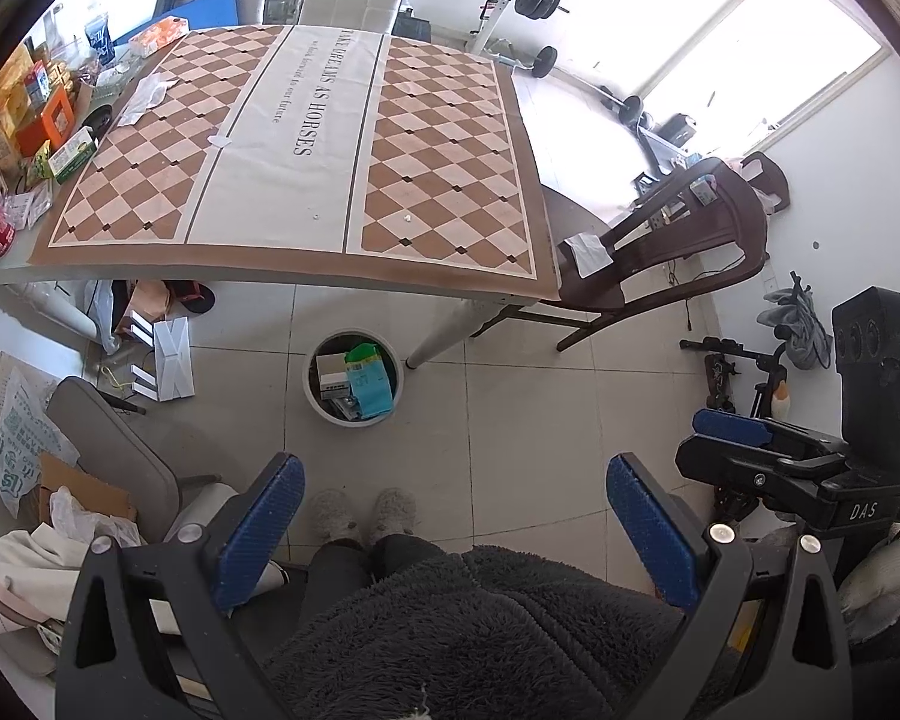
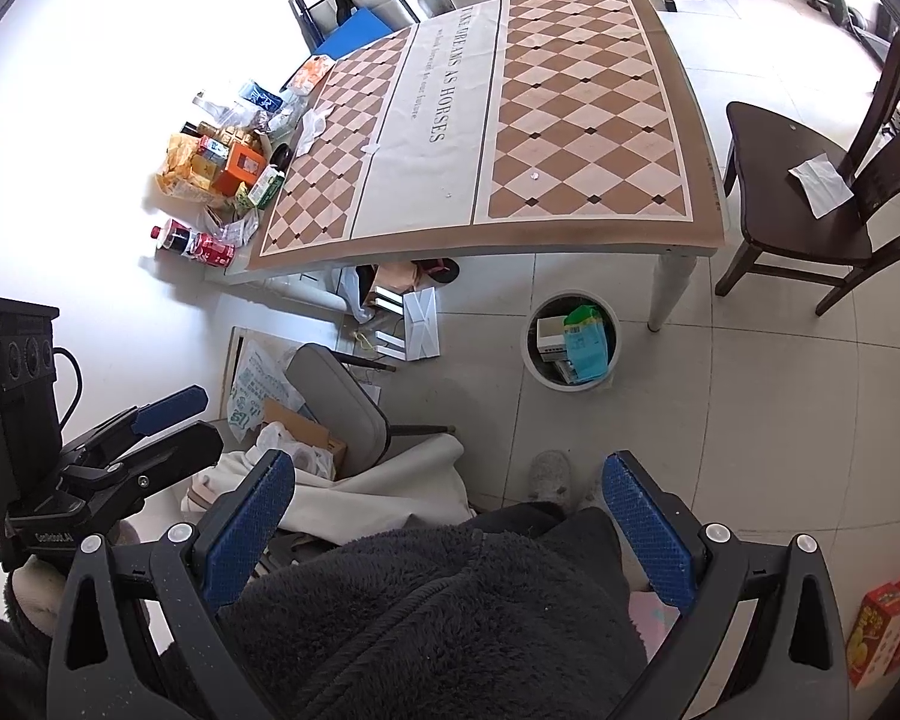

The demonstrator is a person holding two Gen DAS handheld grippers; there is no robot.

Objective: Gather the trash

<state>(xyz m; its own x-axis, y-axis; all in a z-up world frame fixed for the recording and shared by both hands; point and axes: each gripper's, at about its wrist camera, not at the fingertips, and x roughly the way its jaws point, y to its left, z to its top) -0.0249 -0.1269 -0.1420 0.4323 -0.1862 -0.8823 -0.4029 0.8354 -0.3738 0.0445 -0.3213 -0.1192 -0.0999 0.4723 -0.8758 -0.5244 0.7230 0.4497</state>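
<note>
A round white trash bin [image 1: 313,384] [image 2: 531,354] stands on the tiled floor by the table leg, holding boxes and a teal packet. Small white scraps [image 1: 407,218] [image 2: 533,176] lie on the checkered tablecloth [image 1: 450,168] [image 2: 600,120], and crumpled white paper [image 1: 144,93] [image 2: 311,127] lies near its far left. My left gripper [image 1: 453,516] is open and empty, held above the person's lap, far from the bin. My right gripper [image 2: 447,510] is open and empty too, beside it; it shows at the right of the left wrist view [image 1: 750,438].
Snack boxes, bottles and cans [image 1: 30,120] [image 2: 222,180] crowd the table's left end. A dark wooden chair [image 1: 660,252] [image 2: 804,204] with a white paper on its seat stands right of the table. A grey chair [image 1: 114,450] [image 2: 342,402], bags and cardboard lie on the left.
</note>
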